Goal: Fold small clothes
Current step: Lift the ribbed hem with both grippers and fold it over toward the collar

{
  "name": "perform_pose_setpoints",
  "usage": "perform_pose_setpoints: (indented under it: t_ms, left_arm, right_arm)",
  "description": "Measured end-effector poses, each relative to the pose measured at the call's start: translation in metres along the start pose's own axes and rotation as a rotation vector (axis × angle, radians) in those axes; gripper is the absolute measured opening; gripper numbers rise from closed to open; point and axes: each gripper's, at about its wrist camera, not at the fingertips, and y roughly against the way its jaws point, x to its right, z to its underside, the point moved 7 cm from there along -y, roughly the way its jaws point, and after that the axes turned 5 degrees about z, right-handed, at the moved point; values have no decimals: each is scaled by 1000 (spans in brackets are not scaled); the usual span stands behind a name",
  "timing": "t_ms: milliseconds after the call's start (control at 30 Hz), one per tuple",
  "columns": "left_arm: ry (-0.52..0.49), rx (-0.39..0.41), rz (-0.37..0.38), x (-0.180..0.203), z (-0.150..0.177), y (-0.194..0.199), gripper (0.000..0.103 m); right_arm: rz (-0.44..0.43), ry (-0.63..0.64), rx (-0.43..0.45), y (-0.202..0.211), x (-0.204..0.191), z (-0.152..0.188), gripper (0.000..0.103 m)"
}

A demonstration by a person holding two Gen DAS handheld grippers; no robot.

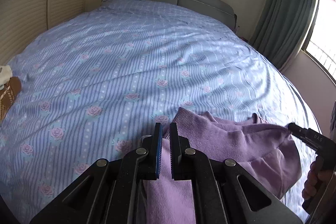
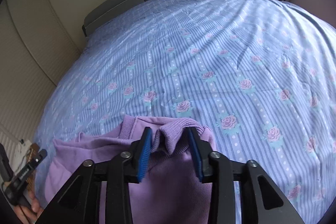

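purple sweater (image 2: 168,171) on the rose-print bed (image 1: 126,56) (green curtain (image 1: 281,14) by window); left gripper (image 1: 166,129) pinches it, right gripper (image 2: 170,135) spread wide around a bunch.

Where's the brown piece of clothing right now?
In the left wrist view, the brown garment lies at the bed's far left edge, beside a white item, well away from the purple top.

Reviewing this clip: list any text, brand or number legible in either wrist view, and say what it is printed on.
"DAS": pale letters on the black body of the right gripper, seen from the left wrist view.
A pale label on the body of the left gripper, in the right wrist view: too small and blurred to read.
Nothing readable on the purple garment or the bedsheet.
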Motion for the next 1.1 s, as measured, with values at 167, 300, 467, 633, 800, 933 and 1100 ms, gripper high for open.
perform_pose_setpoints:
  t_ms: [167,300,467,633,800,933,1100]
  left_arm:
    - [-54,-68,69,8,2,-3,29]
    - [-89,-174,131,14,-1,-28,35]
    - [-113,-263,208,23,1,-50,45]
    - [-107,-298,232,25,8,-62,20]
    - [-149,-276,200,28,13,-62,2]
    - [-127,-202,134,11,-3,-53,2]
    - [-148,-198,181,15,-13,-50,2]
  right_arm:
    - [53,118,118,33,-9,-5,70]
    - [83,183,98,25,-11,-10,70]
    - [90,264,11,-7,-13,-10,70]
    - [75,297,-80,-36,-13,1,69]
    - [54,308,-45,-33,-13,2,24]
    - [50,296,42,-14,-16,-12,20]
    - [49,281,100,-7,-26,-26,20]
